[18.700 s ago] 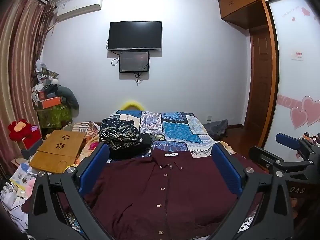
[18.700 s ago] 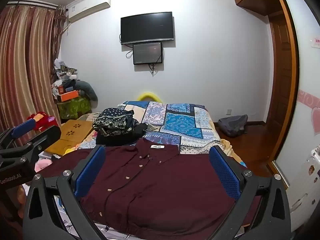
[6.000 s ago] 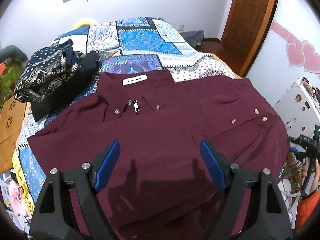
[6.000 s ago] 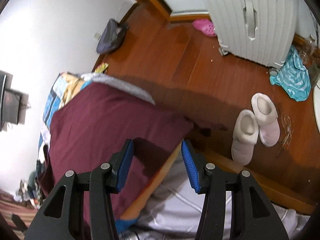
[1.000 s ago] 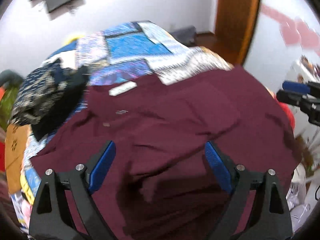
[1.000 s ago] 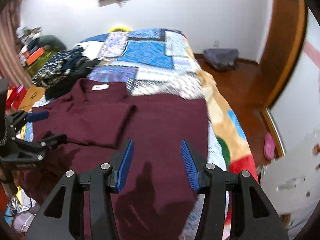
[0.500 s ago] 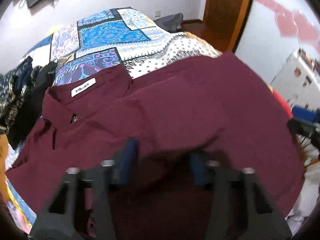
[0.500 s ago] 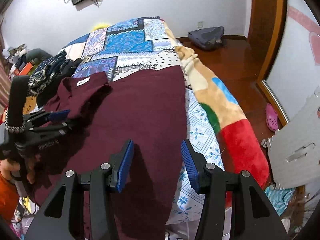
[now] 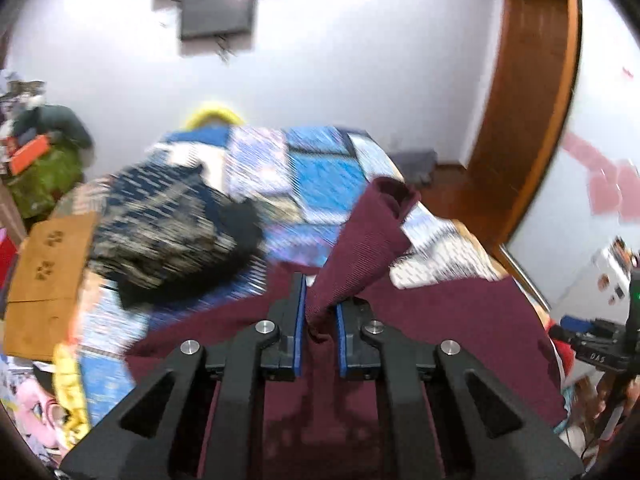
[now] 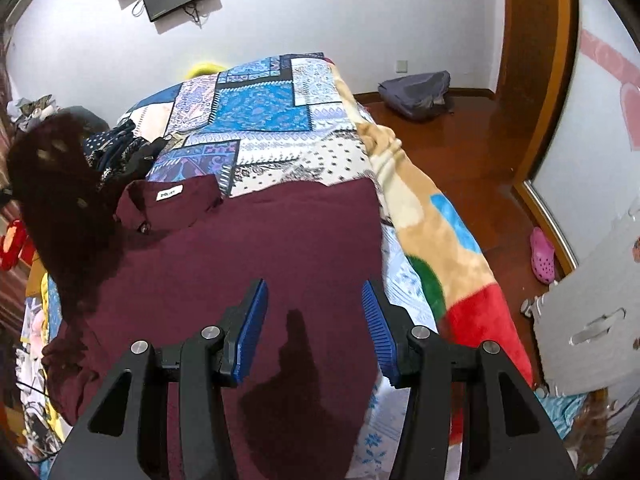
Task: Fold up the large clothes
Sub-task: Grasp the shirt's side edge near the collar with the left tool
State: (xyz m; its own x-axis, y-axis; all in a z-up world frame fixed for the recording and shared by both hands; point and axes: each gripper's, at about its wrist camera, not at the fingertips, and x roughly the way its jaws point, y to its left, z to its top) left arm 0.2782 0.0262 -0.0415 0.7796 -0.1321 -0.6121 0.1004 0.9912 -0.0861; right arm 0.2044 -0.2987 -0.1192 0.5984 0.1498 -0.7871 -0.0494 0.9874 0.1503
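Note:
A large maroon button shirt [image 10: 256, 264] lies spread on the bed, collar with a white label [image 10: 169, 193] toward the far side. My left gripper [image 9: 320, 304] is shut on a fold of the shirt [image 9: 360, 240] and holds it lifted above the rest of the cloth. In the right wrist view that lifted part hangs as a dark blurred mass [image 10: 60, 184] at the left. My right gripper [image 10: 314, 320] is open and empty, hovering over the shirt's near right part.
The bed has a blue patchwork cover [image 10: 260, 108] and a coloured blanket [image 10: 436, 240] at its right edge. A pile of dark patterned clothes [image 9: 160, 236] lies at the left. A wooden board [image 9: 44, 264], a grey bag [image 10: 416, 88] and a pink shoe [image 10: 542, 256] are around the bed.
My left gripper has shut on the shirt's fabric and lifted it up; the view swung toward the wall. My right gripper stays open over the shirt.

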